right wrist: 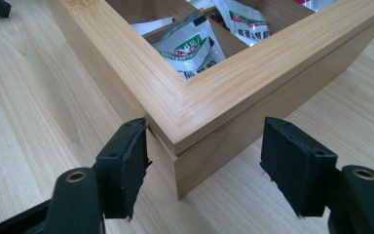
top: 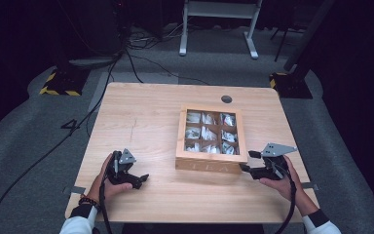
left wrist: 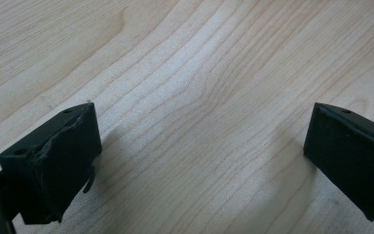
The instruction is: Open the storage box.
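- Light bamboo tea box with a windowed lid (top: pixel 211 140), lid down, sits right of centre on the pale wooden table (top: pixel 146 122); white tea sachets (top: pixel 208 132) fill its nine compartments.
- Right gripper (right wrist: pixel 207 165): jaws apart, straddling the box's near right corner at the lid seam, left pad about touching.
- Step, likely: the approach to lift the lid; next, catch the lid edge and raise it.
- Left gripper (top: pixel 137 179): jaws apart, empty, well left of the box.

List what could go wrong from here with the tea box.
1. The right tool straddles the near right corner of the tea box, jaws open. Closing on a corner gives a poor hold, so the tool may slip off.
2. Its jaws sit at the lid seam; a push there could slide the whole box on the table rather than lift the lid.
3. The left tool is apart from the box, so nothing steadies it.
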Demonstrator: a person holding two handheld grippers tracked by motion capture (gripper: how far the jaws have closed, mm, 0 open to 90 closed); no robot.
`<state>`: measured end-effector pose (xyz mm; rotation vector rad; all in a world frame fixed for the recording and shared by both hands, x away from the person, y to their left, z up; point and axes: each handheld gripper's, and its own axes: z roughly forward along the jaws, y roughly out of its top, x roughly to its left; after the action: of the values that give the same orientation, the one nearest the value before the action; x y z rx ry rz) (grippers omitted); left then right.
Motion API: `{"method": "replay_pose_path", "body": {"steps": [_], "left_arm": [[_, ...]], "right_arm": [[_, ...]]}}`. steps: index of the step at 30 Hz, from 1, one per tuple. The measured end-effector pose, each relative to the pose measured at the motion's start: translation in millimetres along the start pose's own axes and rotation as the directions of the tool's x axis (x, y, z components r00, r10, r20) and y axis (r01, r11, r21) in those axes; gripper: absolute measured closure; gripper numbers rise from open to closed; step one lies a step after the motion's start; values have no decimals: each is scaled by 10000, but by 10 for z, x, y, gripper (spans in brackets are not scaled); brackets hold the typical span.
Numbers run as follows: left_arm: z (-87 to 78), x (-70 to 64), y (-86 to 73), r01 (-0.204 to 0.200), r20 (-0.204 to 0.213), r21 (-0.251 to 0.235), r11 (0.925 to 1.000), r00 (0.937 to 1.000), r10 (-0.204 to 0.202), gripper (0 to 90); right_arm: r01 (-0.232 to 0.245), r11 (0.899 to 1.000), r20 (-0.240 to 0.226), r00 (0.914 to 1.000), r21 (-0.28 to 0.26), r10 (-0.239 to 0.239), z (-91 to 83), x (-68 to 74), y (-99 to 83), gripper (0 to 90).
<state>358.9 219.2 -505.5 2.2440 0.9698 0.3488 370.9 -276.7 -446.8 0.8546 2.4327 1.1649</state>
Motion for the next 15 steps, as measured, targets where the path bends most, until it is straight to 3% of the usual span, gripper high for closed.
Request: {"method": "replay_pose_path", "body": {"steps": [15], "left_arm": [[1, 1, 0, -4, -3, -9, 10000, 10000, 4, 7]], "right_arm": [[-80, 9999, -96, 9999, -111, 79, 23, 0, 9, 352]]}}
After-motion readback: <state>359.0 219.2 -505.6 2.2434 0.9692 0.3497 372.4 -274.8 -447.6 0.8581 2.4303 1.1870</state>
